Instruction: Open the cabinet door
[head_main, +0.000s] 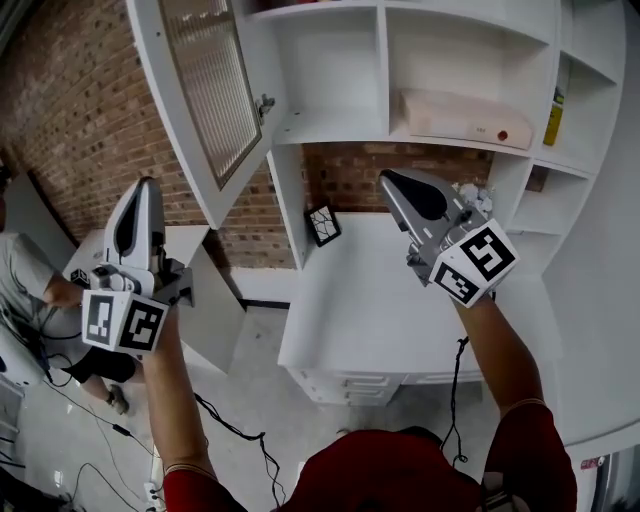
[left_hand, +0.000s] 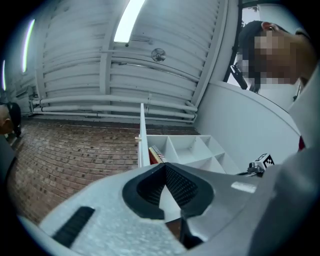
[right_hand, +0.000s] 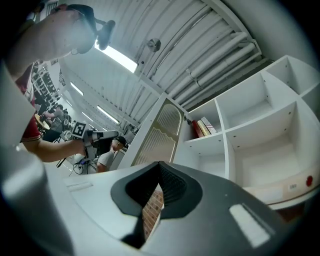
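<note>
The cabinet door stands swung wide open, long axis upright, free edge pointing out from the shelves. It is just above the left gripper, whose fingers are closed and empty. The right gripper, likewise closed on nothing, is right of the door.

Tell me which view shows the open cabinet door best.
Head view: the cabinet door stands open, frame and ribbed panel plain. Right gripper view shows part of the panel; left gripper view, only its edge.
</note>
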